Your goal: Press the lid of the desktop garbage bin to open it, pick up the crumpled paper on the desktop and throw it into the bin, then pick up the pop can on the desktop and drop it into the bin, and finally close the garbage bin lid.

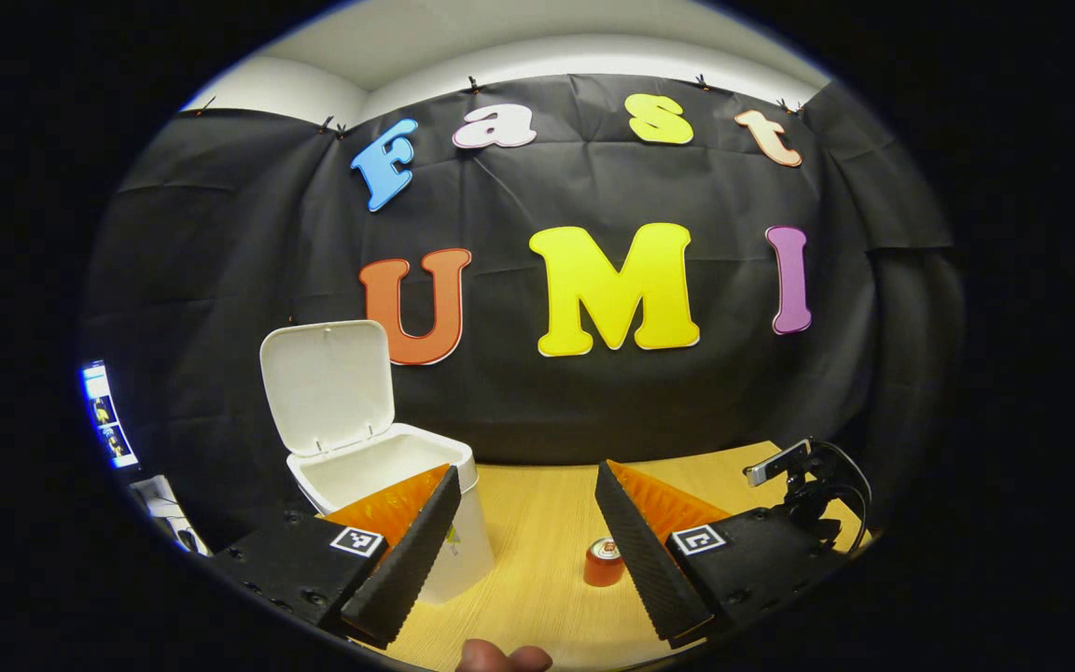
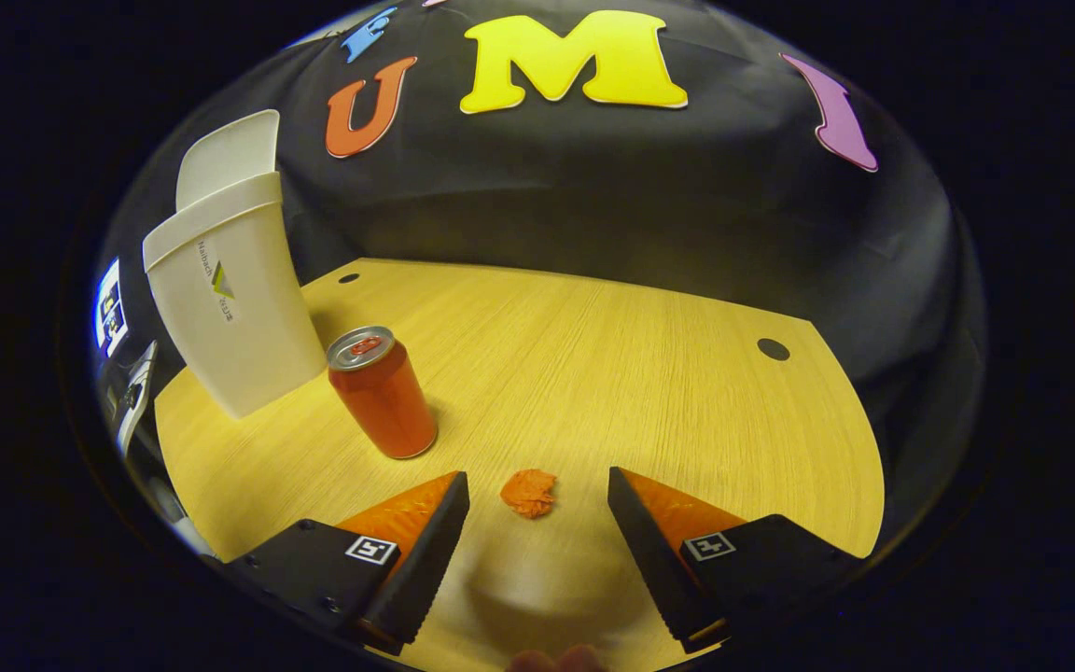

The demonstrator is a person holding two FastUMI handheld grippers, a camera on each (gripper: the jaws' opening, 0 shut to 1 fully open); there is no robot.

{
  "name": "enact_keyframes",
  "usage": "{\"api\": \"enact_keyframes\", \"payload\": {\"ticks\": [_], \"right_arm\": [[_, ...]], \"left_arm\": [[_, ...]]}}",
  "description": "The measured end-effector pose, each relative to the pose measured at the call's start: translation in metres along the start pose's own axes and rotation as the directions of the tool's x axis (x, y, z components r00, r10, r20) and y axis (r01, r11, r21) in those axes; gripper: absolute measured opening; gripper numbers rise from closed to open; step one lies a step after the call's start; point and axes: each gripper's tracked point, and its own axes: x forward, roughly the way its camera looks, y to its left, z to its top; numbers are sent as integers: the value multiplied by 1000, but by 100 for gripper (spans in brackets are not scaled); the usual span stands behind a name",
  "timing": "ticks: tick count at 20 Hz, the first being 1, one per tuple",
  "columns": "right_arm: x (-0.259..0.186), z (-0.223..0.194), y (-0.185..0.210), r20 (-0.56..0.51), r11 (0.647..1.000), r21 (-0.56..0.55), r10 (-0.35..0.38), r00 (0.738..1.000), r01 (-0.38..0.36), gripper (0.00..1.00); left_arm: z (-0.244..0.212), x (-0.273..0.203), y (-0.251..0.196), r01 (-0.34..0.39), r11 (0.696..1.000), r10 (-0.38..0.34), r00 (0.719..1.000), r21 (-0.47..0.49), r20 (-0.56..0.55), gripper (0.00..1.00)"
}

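Both the left gripper [image 1: 526, 532] and the right gripper [image 2: 537, 537] hang with jaws spread wide, gripping nothing.

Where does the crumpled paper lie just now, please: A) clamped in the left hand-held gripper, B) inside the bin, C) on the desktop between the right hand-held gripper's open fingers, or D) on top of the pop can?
C: the crumpled paper lies on the desktop, between the fingers of the open right hand-held gripper.

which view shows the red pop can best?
Right gripper view: the red aluminium pop can stands upright in full on the wooden table, beside the white plastic bin. Left gripper view catches just its top, partly hidden behind a finger.
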Motion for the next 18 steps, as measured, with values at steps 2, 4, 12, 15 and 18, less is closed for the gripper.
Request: {"api": "enact_keyframes", "payload": {"ticks": [2, 4, 12, 15, 18], "right_arm": [[11, -6, 1, -29, 1000, -4, 4, 1000, -4, 95], [19, -14, 2, -62, 1000, -11, 6, 998, -6, 95], [41, -31, 5, -146, 1000, -6, 13, 989, -14, 96], [45, -35, 7, -166, 1000, 5, 17, 986, -16, 94], [50, -33, 4, -160, 1000, -3, 13, 987, -14, 94]], "left_arm": [[-3, -2, 5, -17, 1000, 17, 1000, 1, -11, 96], [-3, -4, 10, -35, 999, 35, 999, 0, -17, 96], [-13, -9, 22, -85, 996, 85, 996, -8, -40, 96], [-14, -10, 21, -87, 996, 86, 995, -6, -45, 96], [-16, -9, 25, -92, 996, 93, 995, 12, -47, 96]]}}
